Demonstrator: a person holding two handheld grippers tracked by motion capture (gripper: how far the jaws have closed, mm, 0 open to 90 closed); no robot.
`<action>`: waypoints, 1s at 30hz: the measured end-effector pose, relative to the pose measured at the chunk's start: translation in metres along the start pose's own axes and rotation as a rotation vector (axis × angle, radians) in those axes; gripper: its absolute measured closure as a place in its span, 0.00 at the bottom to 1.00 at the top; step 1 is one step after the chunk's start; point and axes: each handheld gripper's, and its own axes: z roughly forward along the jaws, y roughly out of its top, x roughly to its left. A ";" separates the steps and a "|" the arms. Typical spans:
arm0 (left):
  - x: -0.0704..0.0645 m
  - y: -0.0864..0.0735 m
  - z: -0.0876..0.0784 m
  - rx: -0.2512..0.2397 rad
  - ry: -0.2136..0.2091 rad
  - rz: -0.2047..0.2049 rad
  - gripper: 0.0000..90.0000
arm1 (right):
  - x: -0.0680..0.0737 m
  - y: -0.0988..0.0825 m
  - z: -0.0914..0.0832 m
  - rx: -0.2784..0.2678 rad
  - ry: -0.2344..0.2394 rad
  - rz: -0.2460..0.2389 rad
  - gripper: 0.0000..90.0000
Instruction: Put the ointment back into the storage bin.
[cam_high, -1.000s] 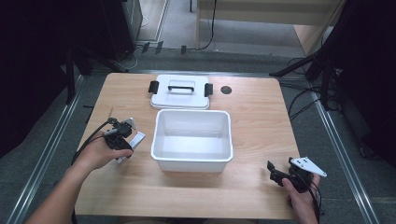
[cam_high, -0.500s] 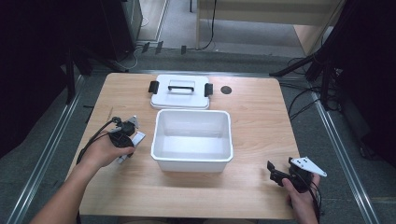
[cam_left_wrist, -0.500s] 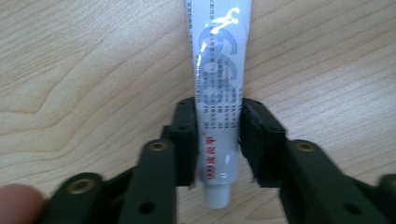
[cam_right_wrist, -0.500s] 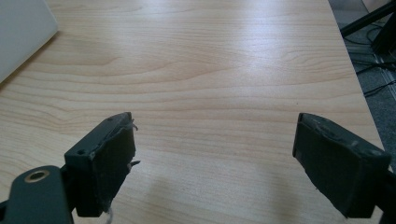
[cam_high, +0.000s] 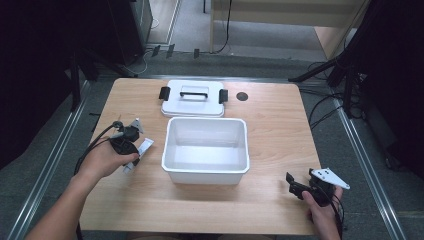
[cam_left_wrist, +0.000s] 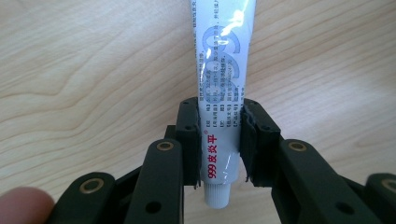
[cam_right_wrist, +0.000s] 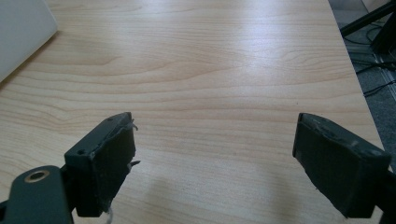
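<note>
The tube (cam_left_wrist: 223, 107) lies flat on the counter (cam_left_wrist: 84, 74), clamped near its cap end between the left gripper's (cam_left_wrist: 219, 144) jaws, which have just closed on it. Just beyond them sits the white tub (cam_high: 206, 150). The right gripper (cam_right_wrist: 215, 163) rests with jaws wide apart, gripping nothing.

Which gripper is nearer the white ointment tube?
Left. The left gripper is shut on the ointment tube left of the white bin; the right gripper is open, far across the table near its front right corner.
</note>
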 end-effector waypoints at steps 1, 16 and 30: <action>0.000 0.000 -0.005 -0.003 -0.001 0.004 0.80 | 0.000 0.000 0.000 0.001 -0.001 0.000 0.15; -0.006 -0.004 -0.064 -0.088 0.012 0.091 0.80 | 0.000 0.000 0.000 0.005 0.002 0.004 0.15; -0.028 -0.001 -0.105 -0.178 0.083 0.310 0.80 | 0.000 0.000 0.000 0.007 0.006 0.002 0.15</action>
